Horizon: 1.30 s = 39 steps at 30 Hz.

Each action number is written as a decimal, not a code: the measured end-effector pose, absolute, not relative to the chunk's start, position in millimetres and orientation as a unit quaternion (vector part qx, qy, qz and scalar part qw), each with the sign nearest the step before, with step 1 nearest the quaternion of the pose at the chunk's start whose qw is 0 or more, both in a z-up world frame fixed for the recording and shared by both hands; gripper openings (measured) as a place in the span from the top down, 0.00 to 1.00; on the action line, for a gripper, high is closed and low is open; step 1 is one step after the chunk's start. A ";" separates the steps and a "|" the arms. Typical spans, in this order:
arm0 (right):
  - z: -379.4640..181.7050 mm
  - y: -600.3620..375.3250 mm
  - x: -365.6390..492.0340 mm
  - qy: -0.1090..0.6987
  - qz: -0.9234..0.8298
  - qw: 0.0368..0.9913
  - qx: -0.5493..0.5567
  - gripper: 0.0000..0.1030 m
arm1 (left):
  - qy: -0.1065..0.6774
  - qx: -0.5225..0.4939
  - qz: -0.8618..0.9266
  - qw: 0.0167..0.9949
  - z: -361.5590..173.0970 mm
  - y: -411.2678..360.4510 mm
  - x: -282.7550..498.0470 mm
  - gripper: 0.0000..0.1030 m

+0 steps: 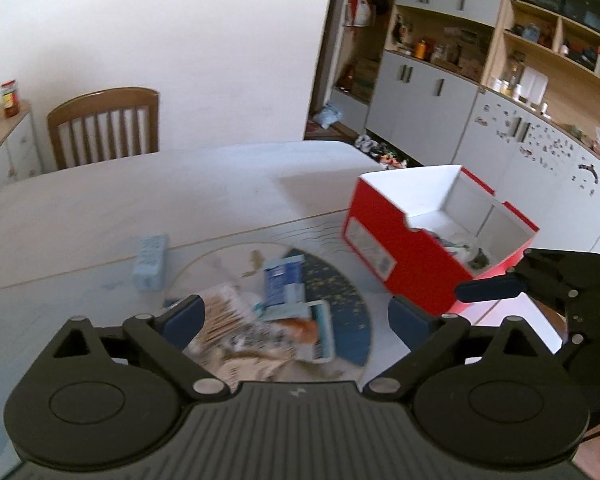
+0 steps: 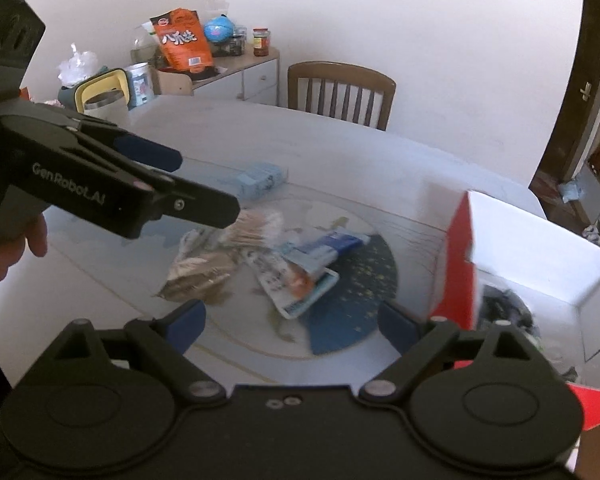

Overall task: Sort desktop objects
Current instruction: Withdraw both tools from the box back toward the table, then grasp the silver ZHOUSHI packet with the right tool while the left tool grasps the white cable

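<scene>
A loose pile lies on a round mat (image 2: 352, 320): a bag of cotton swabs (image 2: 256, 226), a blue-white tube (image 2: 332, 242), a printed packet (image 2: 296, 284) and a crumpled brownish bag (image 2: 198, 272). A small light-blue box (image 1: 151, 262) lies apart, behind and left of the pile. An open red box (image 1: 400, 256) with a white inside stands to the right and holds several small items. My left gripper (image 1: 296, 314) hangs open over the pile's near side, nothing between its fingers. My right gripper (image 2: 294, 326) is open and empty too, beside the red box (image 2: 458, 256).
A wooden chair (image 1: 104, 128) stands at the table's far edge. A side cabinet (image 2: 240, 70) holds jars and an orange snack bag, with a kettle (image 2: 104, 98) on the table's far left corner. Grey cupboards and shelves (image 1: 440, 92) line the room beyond the red box.
</scene>
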State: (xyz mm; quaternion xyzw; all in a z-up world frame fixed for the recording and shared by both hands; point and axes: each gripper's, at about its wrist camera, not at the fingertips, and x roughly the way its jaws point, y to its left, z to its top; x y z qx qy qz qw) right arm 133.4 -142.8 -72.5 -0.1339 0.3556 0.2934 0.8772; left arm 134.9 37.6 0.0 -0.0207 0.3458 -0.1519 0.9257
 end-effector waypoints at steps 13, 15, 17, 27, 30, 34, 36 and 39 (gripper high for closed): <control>-94.1 -84.5 134.0 0.356 0.297 0.876 -0.133 0.09 | 0.369 -0.012 -0.082 0.926 -29.6 103.2 132.5 0.00; -98.4 -76.5 134.8 0.359 0.298 0.875 -0.131 0.09 | 0.372 -0.002 -0.064 0.926 -35.0 107.3 133.4 0.00; -102.8 -69.1 135.2 0.360 0.295 0.875 -0.131 0.09 | 0.374 0.000 -0.049 0.926 -39.4 112.2 135.9 0.00; -116.3 -41.2 147.5 0.357 0.304 0.869 -0.159 0.09 | 0.398 -0.023 -0.023 0.917 -59.2 136.3 146.1 0.00; -121.8 -33.9 155.3 0.357 0.308 0.865 -0.173 0.09 | 0.403 -0.024 -0.024 0.915 -63.7 138.4 150.4 0.00; -127.9 -22.4 162.8 0.353 0.325 0.855 -0.198 0.09 | 0.408 -0.023 -0.022 0.912 -68.4 140.5 155.6 0.00; -131.9 -14.7 164.4 0.346 0.337 0.846 -0.226 0.08 | 0.409 -0.027 -0.023 0.912 -69.5 142.5 157.3 0.00; -143.2 -6.2 168.8 0.349 0.350 0.828 -0.263 0.09 | 0.409 -0.026 -0.029 0.912 -70.7 142.6 158.6 0.00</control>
